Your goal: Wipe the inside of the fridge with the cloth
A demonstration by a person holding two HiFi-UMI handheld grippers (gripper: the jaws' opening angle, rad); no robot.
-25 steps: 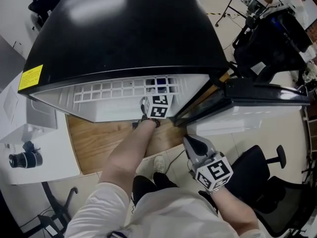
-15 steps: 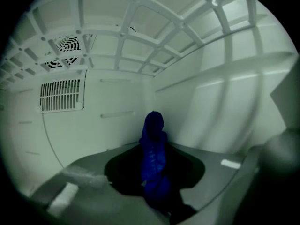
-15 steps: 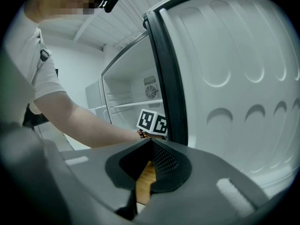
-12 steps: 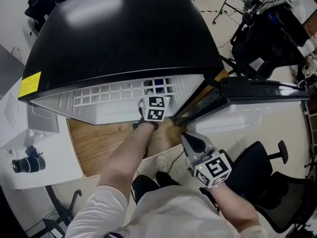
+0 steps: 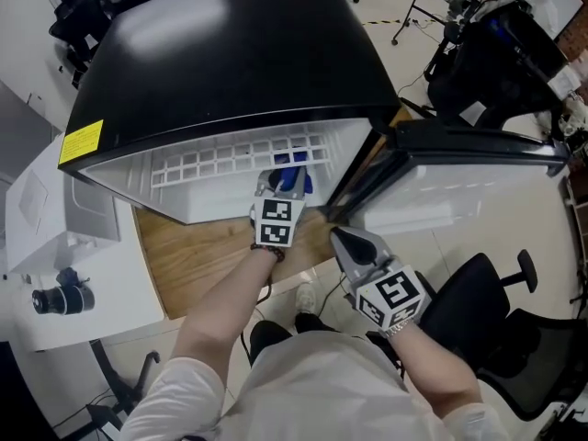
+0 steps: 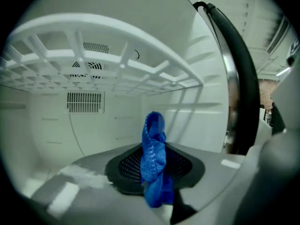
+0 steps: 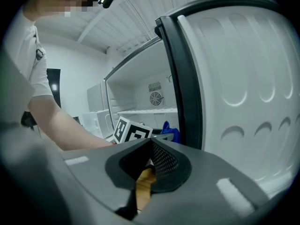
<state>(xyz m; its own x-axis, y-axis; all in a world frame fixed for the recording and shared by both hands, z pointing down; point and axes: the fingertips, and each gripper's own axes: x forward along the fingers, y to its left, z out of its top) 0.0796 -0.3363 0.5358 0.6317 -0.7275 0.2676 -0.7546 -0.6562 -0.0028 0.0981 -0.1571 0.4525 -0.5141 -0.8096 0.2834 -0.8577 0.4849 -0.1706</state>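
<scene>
The left hand-held gripper (image 6: pixel 152 175) pinches the blue cloth (image 6: pixel 153 135) on a bunched fold, with a crumpled end standing past the jaws. The cloth sits just inside the fridge (image 5: pixel 230 62), under its white grid shelf (image 6: pixel 117 64) and clear of the fridge's walls. It looks soft, light and limp, so it would likely drag and could tug loose. A deep hold on the bunch, leaving a wad ahead, suits wiping. The right hand-held gripper (image 7: pixel 150 168) waits outside the fridge by its open door (image 7: pixel 225 78), jaws pressed together and empty.
</scene>
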